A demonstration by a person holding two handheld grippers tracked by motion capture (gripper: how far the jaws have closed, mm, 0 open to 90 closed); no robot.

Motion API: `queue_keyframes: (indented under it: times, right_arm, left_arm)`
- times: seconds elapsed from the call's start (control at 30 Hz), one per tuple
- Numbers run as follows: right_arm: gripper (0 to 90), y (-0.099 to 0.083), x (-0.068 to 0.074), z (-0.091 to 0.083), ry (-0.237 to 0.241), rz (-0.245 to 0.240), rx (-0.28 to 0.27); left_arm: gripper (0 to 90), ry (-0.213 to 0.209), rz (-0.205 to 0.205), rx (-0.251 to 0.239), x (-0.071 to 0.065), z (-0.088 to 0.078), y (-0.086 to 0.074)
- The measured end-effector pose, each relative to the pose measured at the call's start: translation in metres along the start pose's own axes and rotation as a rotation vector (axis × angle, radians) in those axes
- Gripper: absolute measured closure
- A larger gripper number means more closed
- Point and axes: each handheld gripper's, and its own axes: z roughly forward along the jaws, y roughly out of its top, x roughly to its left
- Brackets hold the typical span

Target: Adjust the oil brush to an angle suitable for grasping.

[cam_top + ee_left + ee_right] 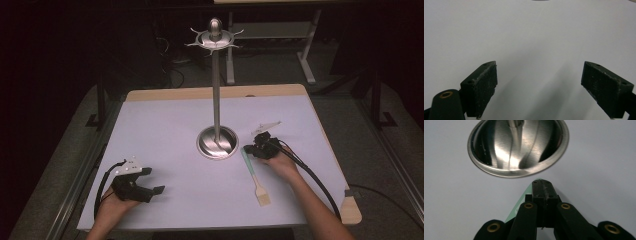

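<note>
The room is dim, though the white table (165, 130) is evenly lit. Glare streaks the steel base (517, 147). The near jaws look soft.

We see a brush (253, 173) with a pale green handle and tan bristles lying flat on the white table, bristles toward us, handle tip just right of the steel stand's round base (217, 142), where the right gripper (248, 149) is clamped on it.

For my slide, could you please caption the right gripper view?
Right gripper shut on the green brush handle, before the steel stand's base.
</note>
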Motion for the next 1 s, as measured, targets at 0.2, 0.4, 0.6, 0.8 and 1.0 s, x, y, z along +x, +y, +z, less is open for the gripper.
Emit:
queue_keyframes:
  times: [0.2, 0.4, 0.6, 0.8, 1.0]
  right_arm:
    - [89.8, 0.000, 0.002, 0.002, -0.001, -0.001, 0.004]
    - [89.8, -0.001, 0.003, -0.012, 0.006, 0.030, 0.006]
    - [89.8, -0.008, 0.013, -0.033, 0.019, 0.027, 0.015]
    - [89.8, -0.016, 0.020, -0.044, 0.014, 0.005, 0.038]
    - [89.9, -0.024, 0.033, -0.055, 0.035, -0.024, 0.043]
  left_arm:
    - [13.2, 0.000, -0.005, -0.002, -0.001, 0.000, 0.000]
    - [13.2, -0.001, -0.006, 0.004, -0.001, 0.000, 0.000]
    - [13.2, 0.000, 0.005, 0.002, -0.002, 0.000, 0.000]
    - [13.2, -0.005, -0.003, 0.002, -0.002, 0.001, 0.000]
    - [13.2, -0.005, -0.007, 0.005, -0.002, 0.001, -0.001]
